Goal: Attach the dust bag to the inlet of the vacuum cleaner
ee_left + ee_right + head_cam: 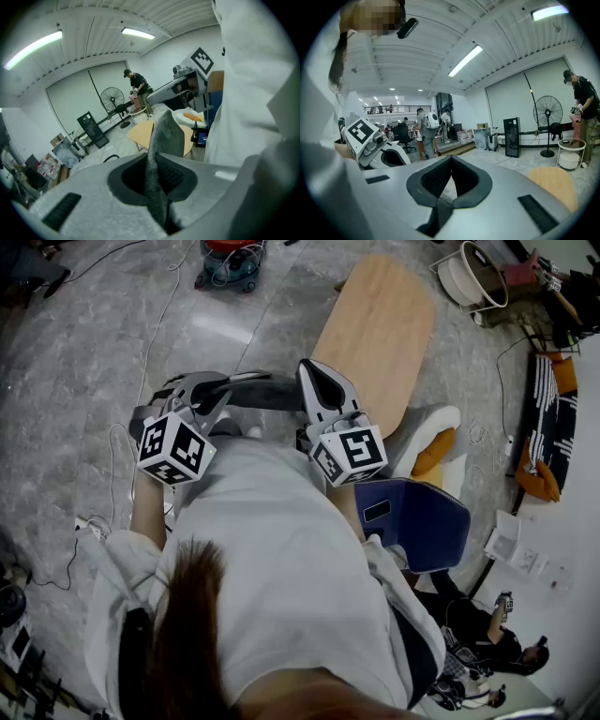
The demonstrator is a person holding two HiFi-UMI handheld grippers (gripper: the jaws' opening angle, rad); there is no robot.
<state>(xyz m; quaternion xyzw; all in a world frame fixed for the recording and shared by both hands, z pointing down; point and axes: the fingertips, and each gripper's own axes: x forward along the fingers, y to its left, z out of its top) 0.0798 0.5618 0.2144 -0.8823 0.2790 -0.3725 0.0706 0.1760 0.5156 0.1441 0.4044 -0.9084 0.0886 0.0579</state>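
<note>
Left gripper [153, 164] jaws clenched on dust bag [168, 133]; right gripper [451, 161] jaws clenched, empty; table [375, 334] ahead.

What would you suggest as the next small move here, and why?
Probably carry the left gripper, shut on the grey dust bag, toward the vacuum cleaner on the floor ahead: the bag is gripped but well short of the cleaner, and the right gripper is shut and empty.
</note>
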